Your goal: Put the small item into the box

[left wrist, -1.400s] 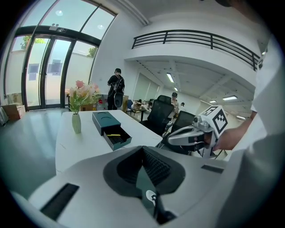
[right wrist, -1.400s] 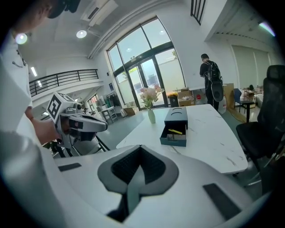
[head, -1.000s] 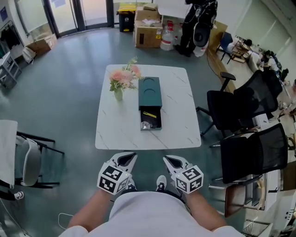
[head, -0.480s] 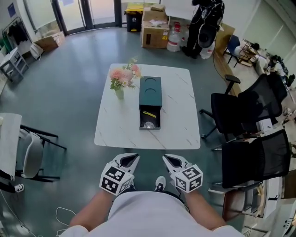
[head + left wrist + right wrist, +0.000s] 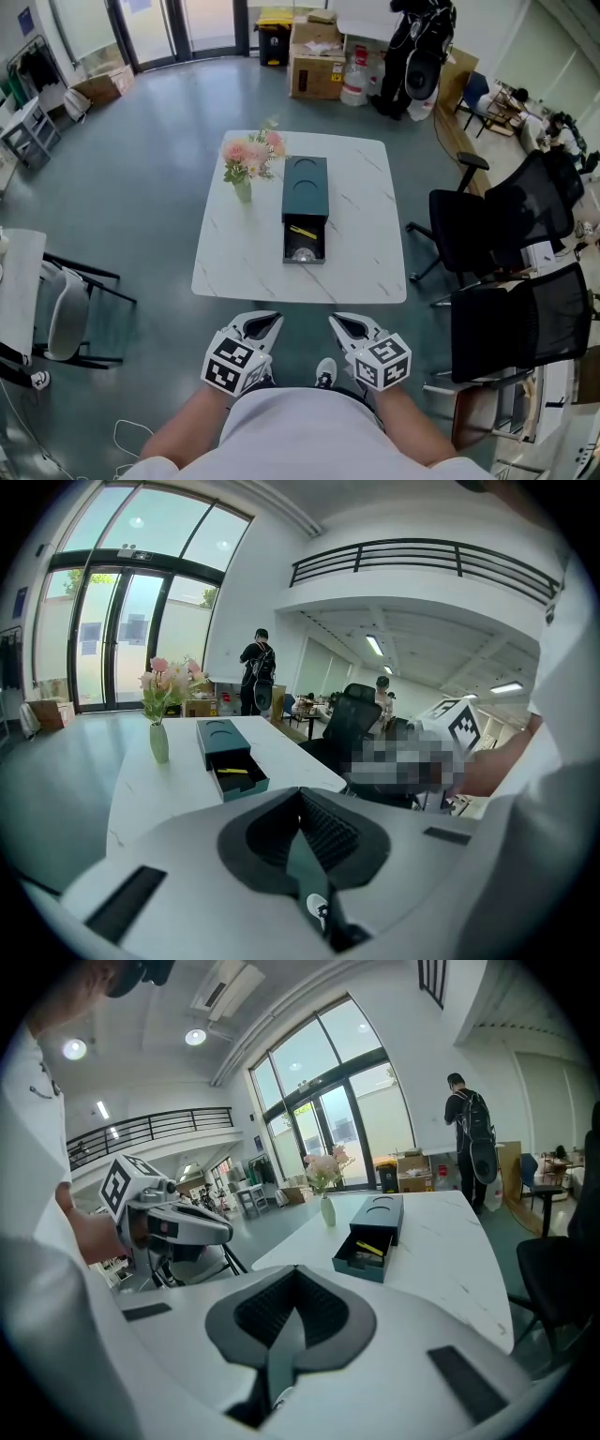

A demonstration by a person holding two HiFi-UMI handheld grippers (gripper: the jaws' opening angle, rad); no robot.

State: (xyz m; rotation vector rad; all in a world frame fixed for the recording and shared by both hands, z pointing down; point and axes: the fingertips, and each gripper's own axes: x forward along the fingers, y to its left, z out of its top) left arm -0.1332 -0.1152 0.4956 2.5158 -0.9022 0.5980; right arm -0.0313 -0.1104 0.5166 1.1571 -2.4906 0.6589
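A dark teal box (image 5: 305, 187) lies in the middle of the white table (image 5: 234, 253), its drawer (image 5: 305, 242) pulled out toward me. Inside the drawer lie a yellow item (image 5: 302, 231) and a small silvery item (image 5: 301, 253). My left gripper (image 5: 263, 323) and right gripper (image 5: 347, 325) hang side by side close to my body, short of the table's near edge. Both are shut with nothing between the jaws. The box (image 5: 217, 738) appears ahead in the left gripper view beyond the left gripper (image 5: 302, 794), and the box (image 5: 380, 1215) also shows ahead of the right gripper (image 5: 295, 1274).
A vase of pink flowers (image 5: 242, 190) stands left of the box. Black office chairs (image 5: 478, 220) crowd the table's right side, and a chair (image 5: 66, 314) stands at the left. Cardboard boxes (image 5: 314, 70) sit far behind. A person (image 5: 467, 1138) stands beyond the table.
The head view has shifted a little and the left gripper has edged slightly to the right. Both grippers stay shut near my body.
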